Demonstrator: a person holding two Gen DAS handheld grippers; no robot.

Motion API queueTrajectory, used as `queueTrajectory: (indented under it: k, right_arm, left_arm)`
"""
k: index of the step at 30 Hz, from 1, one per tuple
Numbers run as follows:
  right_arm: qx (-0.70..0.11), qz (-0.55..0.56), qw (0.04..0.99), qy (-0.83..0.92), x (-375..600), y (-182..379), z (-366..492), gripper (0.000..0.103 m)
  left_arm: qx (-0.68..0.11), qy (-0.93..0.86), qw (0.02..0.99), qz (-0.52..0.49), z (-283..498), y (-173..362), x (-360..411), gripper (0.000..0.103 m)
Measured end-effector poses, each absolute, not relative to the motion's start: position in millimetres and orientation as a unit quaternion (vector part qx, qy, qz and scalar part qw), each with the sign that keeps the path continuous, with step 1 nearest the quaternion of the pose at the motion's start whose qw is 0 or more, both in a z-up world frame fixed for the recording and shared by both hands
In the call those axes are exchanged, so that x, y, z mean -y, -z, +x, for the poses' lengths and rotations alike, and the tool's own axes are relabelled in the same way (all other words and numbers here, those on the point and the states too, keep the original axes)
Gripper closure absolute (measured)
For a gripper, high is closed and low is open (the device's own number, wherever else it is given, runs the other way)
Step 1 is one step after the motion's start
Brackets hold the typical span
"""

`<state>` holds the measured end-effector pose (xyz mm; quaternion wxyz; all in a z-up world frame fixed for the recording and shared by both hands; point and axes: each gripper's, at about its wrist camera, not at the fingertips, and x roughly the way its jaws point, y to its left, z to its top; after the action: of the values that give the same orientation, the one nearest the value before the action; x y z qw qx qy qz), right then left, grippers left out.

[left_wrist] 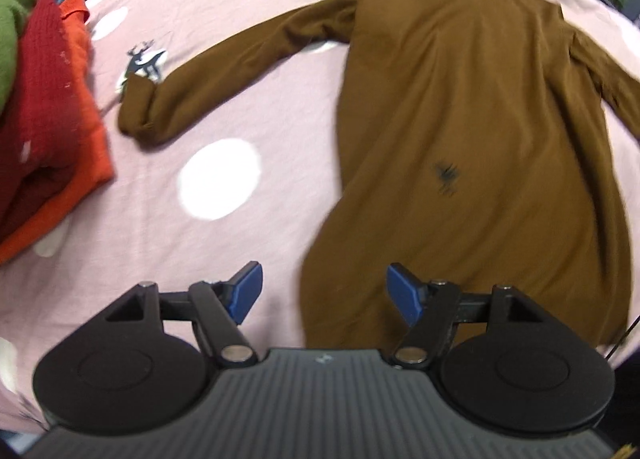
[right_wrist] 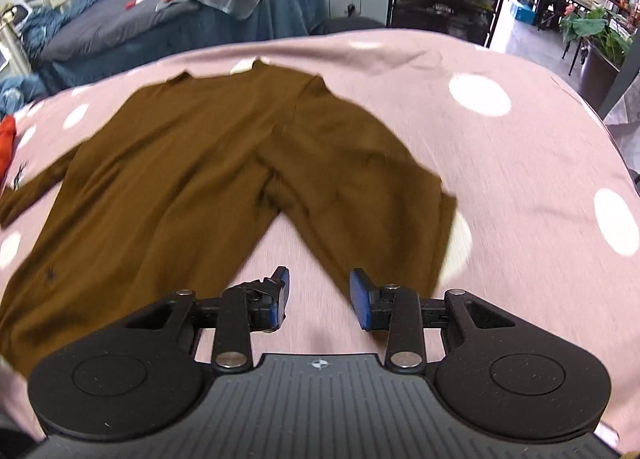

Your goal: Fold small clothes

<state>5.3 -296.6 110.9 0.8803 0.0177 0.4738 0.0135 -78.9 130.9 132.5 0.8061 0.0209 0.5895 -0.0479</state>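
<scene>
Brown shirt [left_wrist: 460,131] flat on pink sheet [left_wrist: 248,243] (seemingly unfolded)

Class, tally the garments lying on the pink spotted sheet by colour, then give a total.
Brown: 1, the long-sleeved shirt
Dark red: 1, knit
Orange: 1, garment
Green: 1, garment
Total: 4

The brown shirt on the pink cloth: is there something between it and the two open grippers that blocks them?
Nothing visible does. The brown shirt lies spread on the pink dotted cloth, directly ahead of the open left gripper and right gripper. The red and orange pile of clothes sits off to the side, apart from the shirt.
</scene>
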Motion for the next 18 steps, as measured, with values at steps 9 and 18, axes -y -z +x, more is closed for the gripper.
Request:
queueTrajectory:
  k: [9, 18]
  right_arm:
    - [-0.452, 0.02, 0.892, -0.009, 255, -81, 82, 0.045]
    - [-0.467, -0.056, 0.882, -0.009, 242, -63, 115, 0.091]
  left_arm:
    - [-0.563, 0.134, 0.815, 0.021, -72, -147, -29, 0.018]
    - [-0.598, 0.065, 0.799, 0.014, -90, -137, -32, 0.012]
